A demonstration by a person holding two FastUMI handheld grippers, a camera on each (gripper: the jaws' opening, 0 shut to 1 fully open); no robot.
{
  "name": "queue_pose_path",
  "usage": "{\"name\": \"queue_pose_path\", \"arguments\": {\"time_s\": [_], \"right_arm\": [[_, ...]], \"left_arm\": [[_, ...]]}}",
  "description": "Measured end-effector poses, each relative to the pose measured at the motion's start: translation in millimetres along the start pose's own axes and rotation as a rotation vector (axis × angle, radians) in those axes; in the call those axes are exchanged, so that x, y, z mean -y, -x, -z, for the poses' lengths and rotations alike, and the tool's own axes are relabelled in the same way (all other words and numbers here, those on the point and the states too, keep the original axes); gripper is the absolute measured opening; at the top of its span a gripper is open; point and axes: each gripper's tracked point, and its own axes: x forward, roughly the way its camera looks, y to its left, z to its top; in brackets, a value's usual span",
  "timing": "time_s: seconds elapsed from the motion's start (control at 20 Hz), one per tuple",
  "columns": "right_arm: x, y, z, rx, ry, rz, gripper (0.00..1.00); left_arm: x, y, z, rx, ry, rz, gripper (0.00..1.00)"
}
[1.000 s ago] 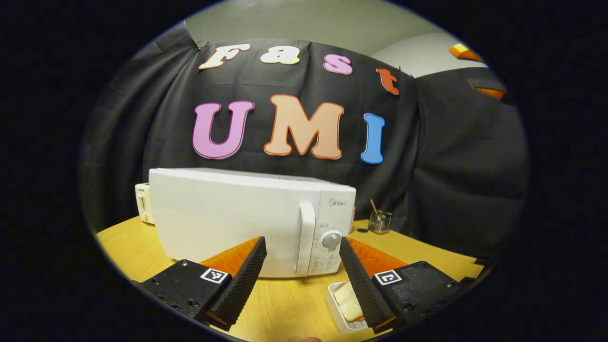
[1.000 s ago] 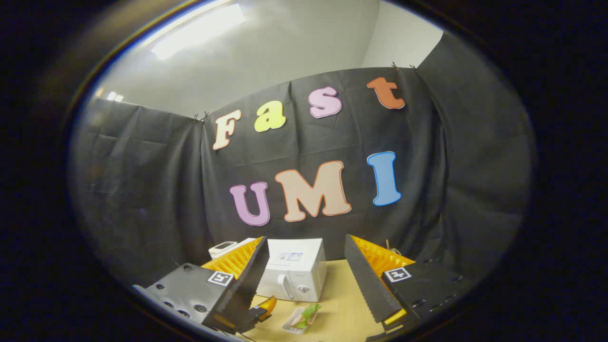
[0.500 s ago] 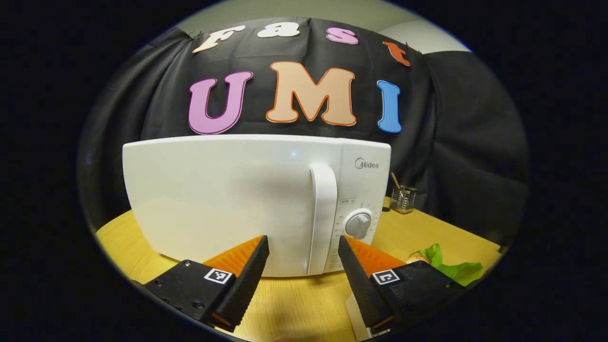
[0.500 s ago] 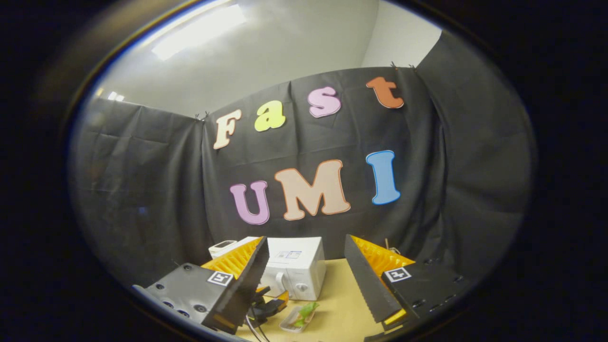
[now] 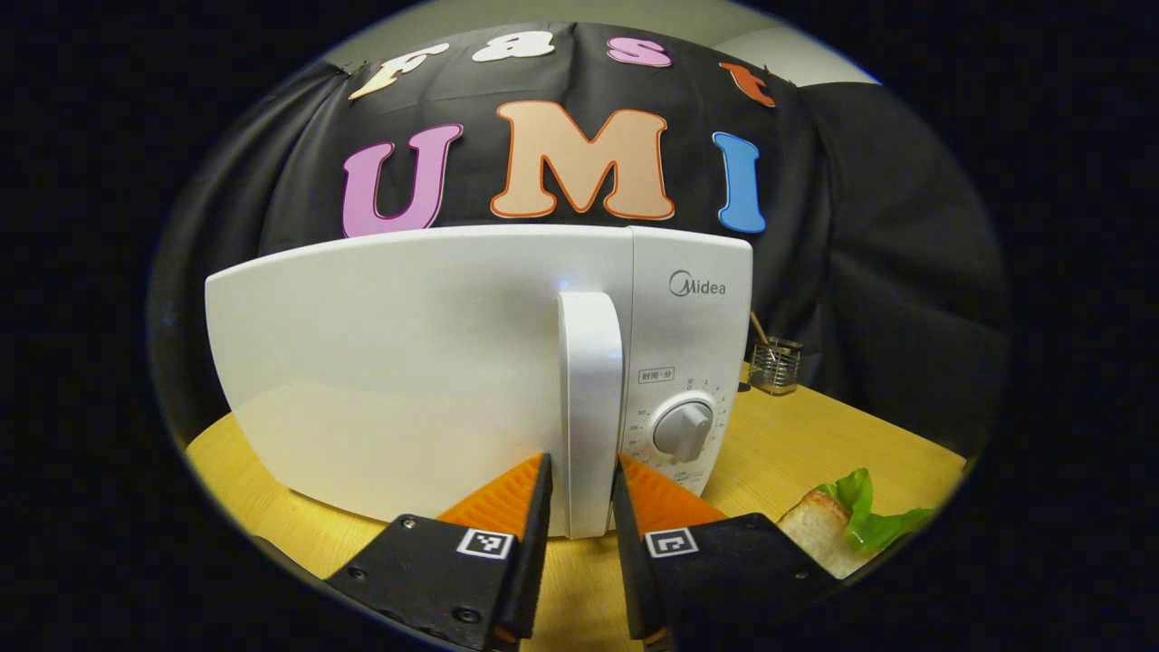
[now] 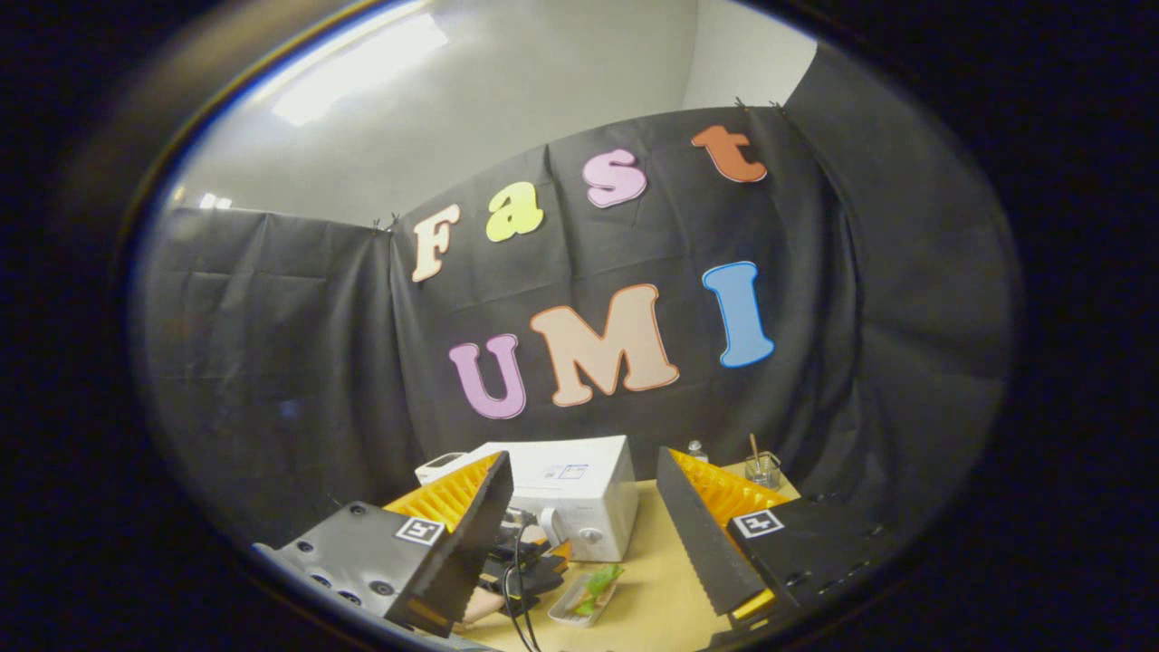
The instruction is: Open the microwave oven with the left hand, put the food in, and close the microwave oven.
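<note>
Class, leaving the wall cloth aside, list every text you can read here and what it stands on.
"Midea": microwave oven control panel.
Small tag above the dial: too small to read.
Numbers around the dial: too small.
Sticker on the oven's top: blurred.

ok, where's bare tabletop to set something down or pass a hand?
Free: the table between the microwave dial side and the small glass jar, and the strip right of the food tray in the right gripper view. Crowded: at the door handle, where the left gripper straddles it, sandwich just right.
</note>
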Motion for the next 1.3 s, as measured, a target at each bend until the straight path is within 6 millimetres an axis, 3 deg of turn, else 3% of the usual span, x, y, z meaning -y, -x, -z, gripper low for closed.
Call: {"name": "queue_pose_path", "arguments": {"time_s": [0.05,0.1,0.15,0.2,0.25,0.35,0.4,0.55,0.6,0.65,1.0,1.05,1.2,1.25,1.3], "right_arm": [[1,0,2,-0.007,0.008,0.000,0.91],[2,0,4,-0.010,0.015,0.004,0.99],[5,1,4,-0.010,0.016,0.008,0.91],[5,2,4,-0.008,0.015,0.010,0.91],[6,3,3,-0.004,0.010,0.009,0.99],[7,4,2,0.003,0.006,0.007,0.99],[9,4,4,0.002,0.007,0.009,0.91],[11,3,8,0.001,0.008,0.012,0.99],[11,3,7,0.008,0.009,0.014,0.91],[11,1,8,0.013,0.007,0.014,0.91],[6,-12,31,-0.026,0.005,0.000,0.91],[8,-12,37,-0.035,0.009,0.004,0.91],[8,-14,60,-0.068,0.003,-0.004,0.91],[6,-13,68,-0.076,-0.001,-0.017,0.99],[4,-13,76,-0.081,-0.006,-0.029,0.99]], "left_arm": [[2,-1,1,-0.007,-0.002,-0.009,0.33],[1,-1,1,-0.007,-0.005,-0.022,0.31],[1,0,0,-0.005,-0.008,-0.033,0.29],[0,-1,-1,-0.003,-0.005,-0.038,0.29],[-1,-1,-2,0.006,0.013,-0.039,0.26],[0,-1,-2,0.013,0.024,-0.044,0.22],[-1,-1,0,0.004,0.014,-0.048,0.22],[-2,0,0,-0.005,-0.009,-0.041,0.17],[-3,0,0,-0.012,-0.007,-0.034,0.12],[-3,2,0,-0.006,0.002,-0.028,0.10],[-2,2,1,0.024,0.052,-0.017,0.09],[-1,11,8,0.007,0.068,-0.022,0.09],[-1,71,10,0.062,0.022,0.060,0.08],[-5,87,14,0.076,0.026,0.095,0.08],[-10,102,18,0.069,0.035,0.123,0.08]]}}
